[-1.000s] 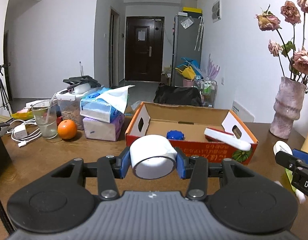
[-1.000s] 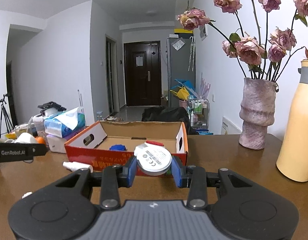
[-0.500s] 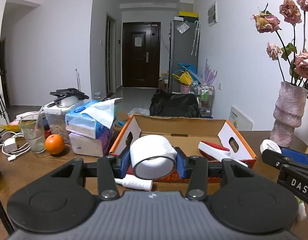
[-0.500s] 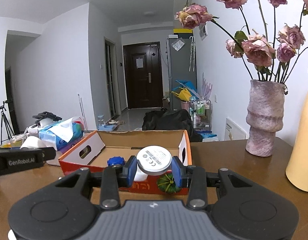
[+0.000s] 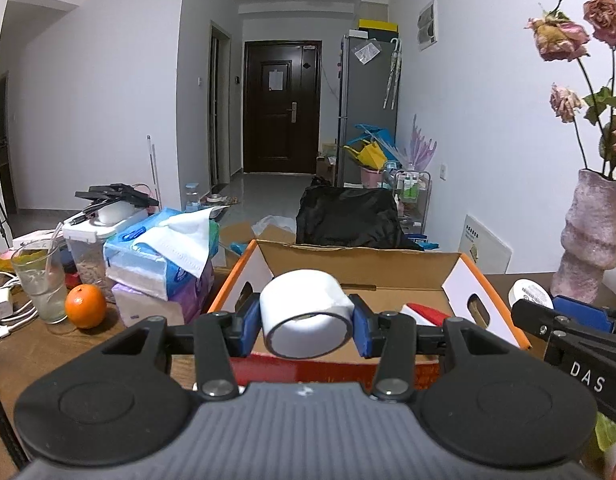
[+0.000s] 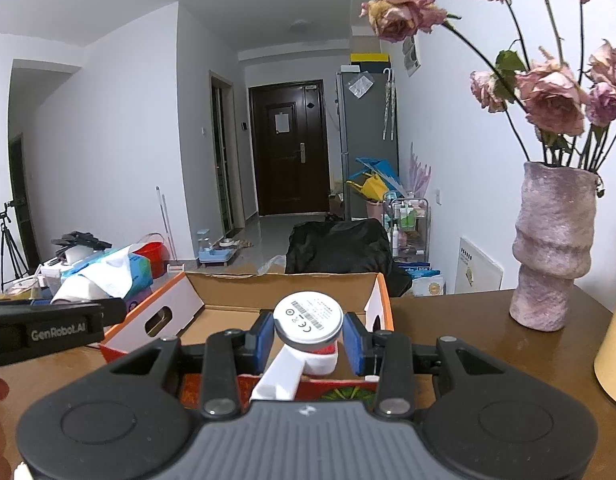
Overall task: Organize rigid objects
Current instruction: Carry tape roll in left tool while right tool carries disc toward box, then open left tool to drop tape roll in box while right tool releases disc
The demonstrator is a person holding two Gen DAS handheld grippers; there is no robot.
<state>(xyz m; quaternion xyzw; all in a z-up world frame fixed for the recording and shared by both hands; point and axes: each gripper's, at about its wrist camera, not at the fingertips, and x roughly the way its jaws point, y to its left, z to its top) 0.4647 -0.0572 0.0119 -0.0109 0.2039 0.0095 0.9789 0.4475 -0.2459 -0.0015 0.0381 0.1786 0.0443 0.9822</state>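
A brown wooden table [image 5: 36, 356] fills the foreground, with a hallway and a dark door behind it. On it stands the open cardboard box [image 5: 459, 270], its orange-edged flaps raised, and both carried things now hang at its near wall. The roll of white tape [image 5: 308, 314] sits sideways in the left gripper [image 5: 308, 320], the jaws closed narrow against its two faces. A second ago the box's red front wall showed in full below the roll; now only a strip of it shows and the roll hangs over the box's interior. The right gripper [image 6: 309, 336] clamps a round white puck [image 6: 308, 318], label side up, and it too has come forward from short of the box to above the near edge, over a white and red tool [image 6: 296, 364] lying inside. Judging by this, both loads are near the drop point, and the next step is probably to lower and release. To the left of the box are the tissue packs [image 5: 160, 264], an orange [image 5: 85, 306] and a glass [image 5: 40, 280]; to the right stands a pink vase [image 6: 551, 248] of dried roses.
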